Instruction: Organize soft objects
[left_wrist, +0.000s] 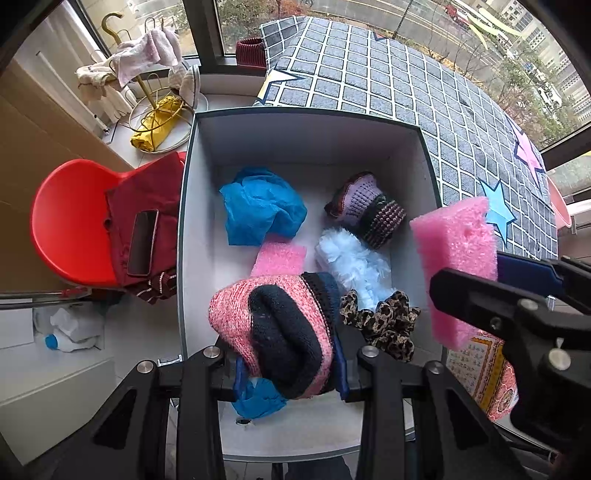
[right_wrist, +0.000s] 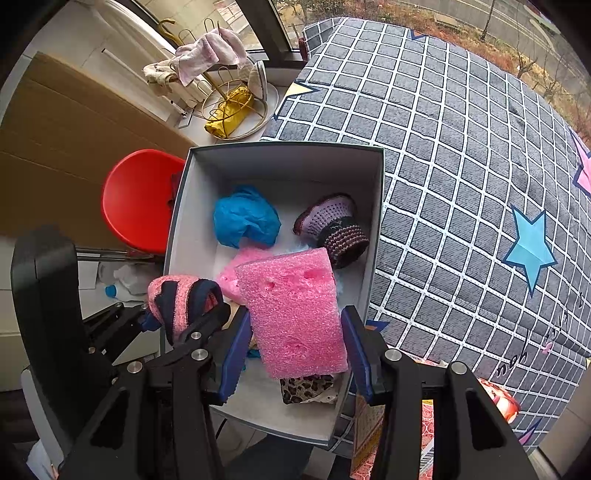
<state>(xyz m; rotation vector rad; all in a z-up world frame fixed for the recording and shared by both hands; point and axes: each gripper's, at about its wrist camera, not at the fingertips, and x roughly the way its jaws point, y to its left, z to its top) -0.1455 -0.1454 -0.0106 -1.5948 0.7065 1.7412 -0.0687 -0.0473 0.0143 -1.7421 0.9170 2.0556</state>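
The left gripper (left_wrist: 288, 373) points straight down, and its two fingers squeeze a pink and black knit sock (left_wrist: 280, 332). The right gripper (right_wrist: 295, 350) tilts down beside it, and its fingers pinch a pink foam block (right_wrist: 295, 314).

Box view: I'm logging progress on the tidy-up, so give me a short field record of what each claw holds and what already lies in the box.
left claw: shut on pink-and-navy knit sock
right claw: shut on pink foam block
container: white box, open top
in box: blue crumpled cloth; purple knit bootie; white fluffy piece; leopard scrunchie; second pink foam piece
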